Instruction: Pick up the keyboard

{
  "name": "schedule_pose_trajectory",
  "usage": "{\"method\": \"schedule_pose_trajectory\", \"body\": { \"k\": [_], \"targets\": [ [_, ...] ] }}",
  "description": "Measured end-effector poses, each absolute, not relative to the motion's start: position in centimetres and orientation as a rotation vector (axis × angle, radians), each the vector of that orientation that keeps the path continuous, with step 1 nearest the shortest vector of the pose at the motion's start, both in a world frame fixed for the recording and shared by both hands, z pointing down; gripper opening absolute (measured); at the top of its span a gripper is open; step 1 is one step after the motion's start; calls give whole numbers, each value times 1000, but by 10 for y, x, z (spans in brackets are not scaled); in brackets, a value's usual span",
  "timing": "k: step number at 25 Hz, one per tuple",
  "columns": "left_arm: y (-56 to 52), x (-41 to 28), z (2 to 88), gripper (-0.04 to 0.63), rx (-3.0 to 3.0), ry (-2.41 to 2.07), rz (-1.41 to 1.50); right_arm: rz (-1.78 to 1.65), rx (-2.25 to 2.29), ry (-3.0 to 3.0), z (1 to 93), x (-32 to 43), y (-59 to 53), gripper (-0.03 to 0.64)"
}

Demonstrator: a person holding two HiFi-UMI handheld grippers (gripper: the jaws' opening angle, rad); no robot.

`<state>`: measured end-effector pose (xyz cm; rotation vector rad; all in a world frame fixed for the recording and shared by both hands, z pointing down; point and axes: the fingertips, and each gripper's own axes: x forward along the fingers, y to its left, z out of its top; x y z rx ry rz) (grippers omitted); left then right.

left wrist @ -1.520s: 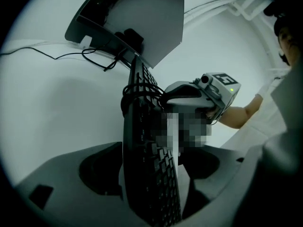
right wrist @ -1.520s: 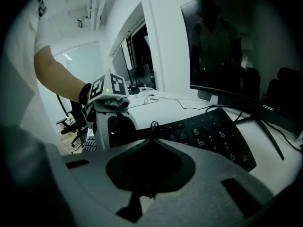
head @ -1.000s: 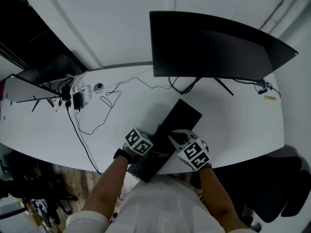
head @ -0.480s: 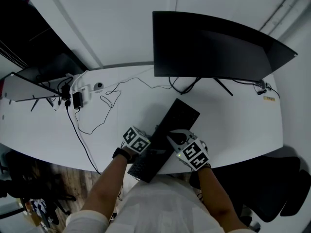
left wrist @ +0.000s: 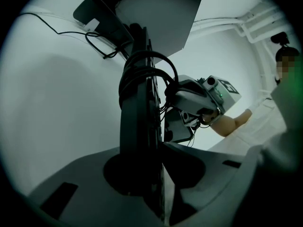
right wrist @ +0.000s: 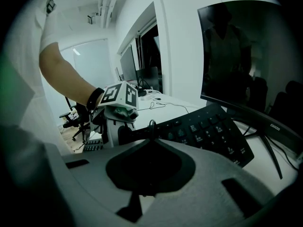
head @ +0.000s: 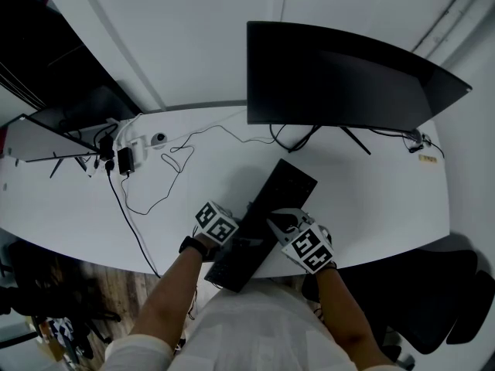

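Note:
A black keyboard (head: pixel 269 207) lies aslant on the white desk (head: pixel 371 199), its near end over the front edge. My left gripper (head: pixel 234 234) is at its left long edge. In the left gripper view the keyboard (left wrist: pixel 139 126) stands edge-on between my jaws, which have just been closing and now press on it, and a coiled cable (left wrist: pixel 147 72) rests on it. My right gripper (head: pixel 280 222) is shut on the opposite long edge. In the right gripper view the keys (right wrist: pixel 208 131) run away from my closed jaws, with the left gripper (right wrist: pixel 118 109) beyond.
A large dark monitor (head: pixel 348 76) stands behind the keyboard on thin legs. Loose cables (head: pixel 155 180) and a power adapter (head: pixel 124 159) lie at the left, beside a second screen (head: pixel 46 139). A black chair (head: pixel 433 300) sits at the lower right, past the desk's front edge.
The left gripper's jaws have closed onto the keyboard's left edge. The right gripper and the keyboard have stayed where they were.

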<state>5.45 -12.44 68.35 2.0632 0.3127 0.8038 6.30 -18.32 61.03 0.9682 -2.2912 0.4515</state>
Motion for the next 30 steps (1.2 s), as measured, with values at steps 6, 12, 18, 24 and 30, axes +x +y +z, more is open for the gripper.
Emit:
{"method": "schedule_pose_trajectory", "body": {
  "k": [6, 12, 18, 24, 30],
  "targets": [
    [-115, 54, 672, 77, 2028, 330, 760, 417, 960, -2297, 605, 62, -181, 21],
    [-116, 52, 662, 69, 2047, 298, 763, 361, 940, -2307, 592, 57, -179, 23],
    [-117, 55, 645, 64, 2050, 260, 721, 336, 959, -2328, 575, 58, -181, 38],
    [-120, 59, 629, 63, 2072, 202, 671, 299, 975, -2320, 562, 63, -178, 71],
    [-127, 60, 613, 63, 2132, 118, 628, 297, 1041, -2350, 545, 74, -174, 94]
  ]
}}
